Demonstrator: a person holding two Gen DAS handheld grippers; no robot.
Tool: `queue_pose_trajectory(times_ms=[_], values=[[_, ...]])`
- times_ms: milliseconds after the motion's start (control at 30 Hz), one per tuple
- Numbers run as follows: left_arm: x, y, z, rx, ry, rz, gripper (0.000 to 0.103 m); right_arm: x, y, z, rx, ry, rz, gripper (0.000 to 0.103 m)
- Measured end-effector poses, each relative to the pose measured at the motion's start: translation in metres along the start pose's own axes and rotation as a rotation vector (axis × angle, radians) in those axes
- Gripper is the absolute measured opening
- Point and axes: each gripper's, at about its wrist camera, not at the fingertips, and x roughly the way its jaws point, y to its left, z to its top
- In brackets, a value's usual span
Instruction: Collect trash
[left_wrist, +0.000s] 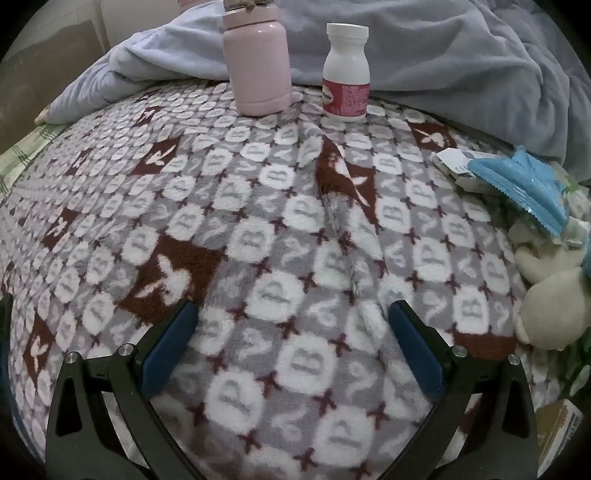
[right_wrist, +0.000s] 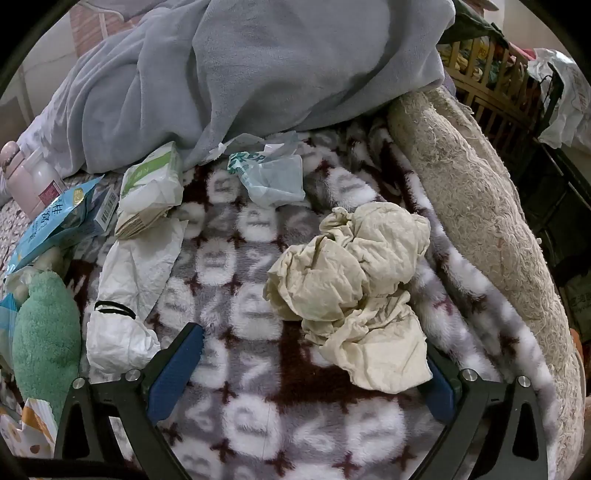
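Observation:
In the right wrist view a large crumpled cream paper wad (right_wrist: 351, 288) lies on the patterned fleece blanket (right_wrist: 236, 295). My right gripper (right_wrist: 310, 345) stands wide open just in front of it; the wad's lower edge covers the tip of the right finger, and nothing is pressed between the pads. To the left lie a flat white tissue (right_wrist: 140, 258), a crumpled white tissue (right_wrist: 114, 339) with a black hair band on it, and a clear plastic bag (right_wrist: 269, 177) further back. My left gripper (left_wrist: 291, 314) is open over bare blanket (left_wrist: 258, 221).
A pink flask (left_wrist: 256, 62) and a white pill bottle (left_wrist: 346, 74) stand at the back. A blue wrapper (left_wrist: 524, 181), a green tissue pack (right_wrist: 151, 188), a green plush (right_wrist: 44, 339) and a cream plush (left_wrist: 554, 302) lie between the grippers. A grey quilt (right_wrist: 240, 74) is heaped behind; a beige rug roll (right_wrist: 480, 206) borders the right.

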Motion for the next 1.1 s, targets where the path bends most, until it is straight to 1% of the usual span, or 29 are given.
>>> queue_pose_trajectory(times_ms=[33,100,167,233,267,300,333,433,500,533,667,700,800,933,1100], values=[[-0.006,-0.002,-0.002,0.011,0.003,0.010,0.103,0.000,0.000,0.000,0.001,0.001,0.002,0.103],[-0.014,-0.001,-0.003,0.019,0.018,0.001,0.102,-0.001,0.000,0.001,-0.001,0.002,-0.001,0.103],[-0.032,0.001,-0.007,0.016,-0.003,-0.002,0.102,-0.001,-0.002,0.003,-0.004,0.024,0.012,0.103],[-0.053,0.004,-0.014,0.005,-0.031,-0.009,0.102,-0.004,-0.004,0.006,-0.036,0.069,0.049,0.103],[-0.061,0.002,-0.014,0.007,-0.038,-0.009,0.102,-0.008,-0.006,0.007,-0.049,0.085,0.059,0.103],[-0.066,0.003,-0.005,0.002,-0.035,-0.008,0.102,-0.015,-0.008,0.006,-0.050,0.086,0.062,0.103],[-0.077,0.003,-0.006,0.004,-0.052,-0.005,0.102,-0.025,-0.011,0.003,-0.041,0.073,0.062,0.103],[-0.112,-0.002,-0.007,0.016,-0.105,-0.005,0.102,-0.068,-0.024,-0.007,-0.031,-0.012,0.053,0.103],[-0.129,-0.007,-0.005,0.026,-0.139,-0.004,0.102,-0.102,-0.028,-0.015,-0.048,-0.087,0.046,0.103],[-0.143,-0.012,-0.011,0.038,-0.172,-0.009,0.102,-0.119,-0.030,-0.019,-0.051,-0.122,0.050,0.103],[-0.181,-0.020,-0.024,0.046,-0.250,-0.048,0.102,-0.181,-0.027,-0.036,-0.037,-0.232,0.063,0.103],[-0.189,-0.023,-0.027,0.046,-0.264,-0.062,0.102,-0.190,-0.015,-0.039,-0.043,-0.259,0.054,0.103],[-0.204,-0.029,-0.041,0.048,-0.292,-0.089,0.102,-0.213,-0.007,-0.047,-0.057,-0.295,0.037,0.103],[-0.223,-0.035,-0.056,0.027,-0.334,-0.116,0.102,-0.240,-0.002,-0.060,-0.056,-0.346,0.064,0.103],[-0.238,-0.036,-0.060,0.005,-0.377,-0.127,0.102,-0.260,0.009,-0.066,-0.072,-0.392,0.079,0.103]])
